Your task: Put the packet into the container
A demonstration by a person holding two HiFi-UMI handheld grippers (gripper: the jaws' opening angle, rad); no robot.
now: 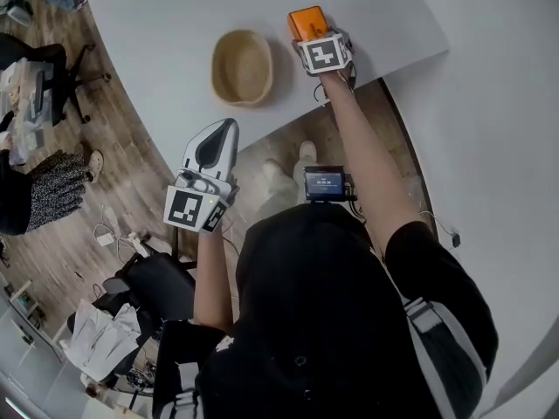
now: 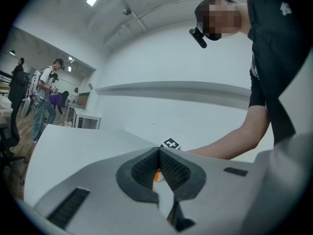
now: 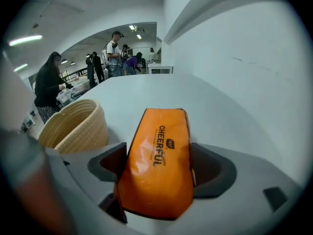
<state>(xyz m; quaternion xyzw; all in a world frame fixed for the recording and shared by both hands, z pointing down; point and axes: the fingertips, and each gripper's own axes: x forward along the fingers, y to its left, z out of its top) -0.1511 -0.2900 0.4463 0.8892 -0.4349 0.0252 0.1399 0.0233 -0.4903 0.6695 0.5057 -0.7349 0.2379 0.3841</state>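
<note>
Head view: the orange packet [image 1: 307, 22] lies flat on the white table [image 1: 157, 24], near its far right part. The right gripper [image 1: 316, 42] reaches down at the packet's near end, and its marker cube covers that end, so the jaws themselves are hard to read from here. The container [image 1: 218, 59], a pale woven basket, stands to the left of the packet, apart from it. The left gripper [image 1: 225, 129] hangs off the table's near edge, above the wooden floor, well away from both, with its jaws brought to a point.

Left gripper view: the left gripper [image 2: 159, 153] has its dark ribbed pads [image 2: 176, 170] closed against each other at the tip, with nothing between them. Beyond the tip only a sliver of the orange packet [image 2: 156, 176] shows, with the right gripper's marker cube [image 2: 170, 143] above it and the person's forearm [image 2: 230, 143] stretching in from the right.

Right gripper view: the right gripper [image 3: 156, 165] stands with its jaws spread wide, one dark pad [image 3: 115, 163] on each side of the packet [image 3: 159, 170]. The packet runs lengthwise between them, its near end filling the gap, and it rests on the table [image 3: 146, 92], released rather than squeezed. It is a glossy, slightly puffed orange pouch with "CHEERFUL" in black along its length. The container [image 3: 73, 126] stands just left of it
</note>
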